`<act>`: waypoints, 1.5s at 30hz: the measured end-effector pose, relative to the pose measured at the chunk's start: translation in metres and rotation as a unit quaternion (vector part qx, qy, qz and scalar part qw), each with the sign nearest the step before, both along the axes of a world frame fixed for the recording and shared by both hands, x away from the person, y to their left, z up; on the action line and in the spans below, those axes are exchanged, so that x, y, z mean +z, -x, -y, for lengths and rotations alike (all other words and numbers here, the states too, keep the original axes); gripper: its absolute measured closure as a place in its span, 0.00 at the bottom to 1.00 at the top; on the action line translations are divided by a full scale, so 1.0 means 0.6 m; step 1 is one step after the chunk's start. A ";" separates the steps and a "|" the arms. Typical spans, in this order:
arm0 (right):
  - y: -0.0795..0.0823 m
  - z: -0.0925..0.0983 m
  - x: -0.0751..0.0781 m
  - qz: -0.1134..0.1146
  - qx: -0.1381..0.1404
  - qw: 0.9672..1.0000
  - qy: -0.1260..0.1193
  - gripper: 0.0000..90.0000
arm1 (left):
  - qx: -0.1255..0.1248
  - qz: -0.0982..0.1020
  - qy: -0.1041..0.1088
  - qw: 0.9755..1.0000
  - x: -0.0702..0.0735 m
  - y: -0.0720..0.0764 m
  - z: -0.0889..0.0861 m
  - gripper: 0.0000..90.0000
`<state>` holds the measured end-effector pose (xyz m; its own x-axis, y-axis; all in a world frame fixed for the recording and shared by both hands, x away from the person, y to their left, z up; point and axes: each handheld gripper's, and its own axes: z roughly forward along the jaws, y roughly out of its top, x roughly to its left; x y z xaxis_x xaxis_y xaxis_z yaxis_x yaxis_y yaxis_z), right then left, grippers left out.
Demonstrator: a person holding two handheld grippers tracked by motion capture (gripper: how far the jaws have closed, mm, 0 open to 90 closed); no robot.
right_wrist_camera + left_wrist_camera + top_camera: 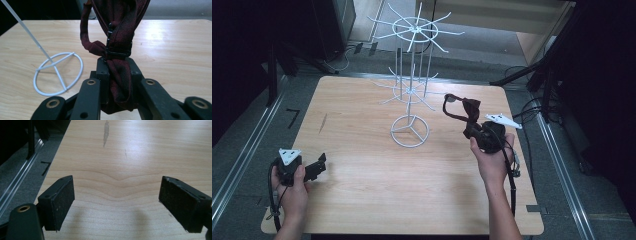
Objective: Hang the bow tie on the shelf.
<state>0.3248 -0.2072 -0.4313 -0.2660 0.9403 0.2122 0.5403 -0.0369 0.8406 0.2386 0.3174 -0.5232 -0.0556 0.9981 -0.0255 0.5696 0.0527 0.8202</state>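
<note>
On wooden table (362, 190) | white wire rack (411, 90) | dark grey floor (242, 145)

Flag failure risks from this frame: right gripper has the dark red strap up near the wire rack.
1. The right gripper pinches the dark red strap low; its free loop could snag a wrong arm of the white wire rack.
2. A snag may tip the light rack; the left gripper rests open, far away.
</note>
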 end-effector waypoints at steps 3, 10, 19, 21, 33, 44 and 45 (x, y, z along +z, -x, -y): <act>-0.003 -0.005 0.006 0.007 -0.001 1.000 -0.003 0.87 | 0.003 0.000 0.002 1.000 -0.001 -0.001 0.000 0.16; -0.008 -0.018 0.018 0.022 -0.011 1.000 -0.001 0.87 | 0.002 -0.004 0.003 1.000 -0.001 -0.001 0.000 0.16; -0.013 -0.032 0.036 0.038 -0.008 0.999 -0.005 0.87 | 0.001 -0.005 0.000 1.000 -0.001 -0.001 0.000 0.16; -0.013 -0.035 0.040 0.046 -0.006 0.999 -0.006 0.87 | 0.001 -0.006 -0.001 1.000 0.000 -0.001 0.000 0.16; -0.003 -0.064 0.063 0.092 0.011 0.996 -0.011 0.87 | 0.004 -0.006 0.001 1.000 -0.001 -0.002 0.000 0.16; 0.003 -0.098 0.055 0.107 0.047 0.993 0.014 0.87 | 0.005 -0.007 0.003 1.000 -0.001 -0.003 0.000 0.16; 0.003 -0.099 0.053 0.106 0.048 0.993 0.016 0.87 | 0.005 -0.007 0.003 1.000 -0.001 -0.003 0.001 0.16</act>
<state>0.3229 -0.1477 -0.3993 -0.3907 0.9136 0.1129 0.3511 0.0345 0.9357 0.2405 0.3170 -0.5240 -0.0657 0.9974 -0.0306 0.5811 0.0632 0.8114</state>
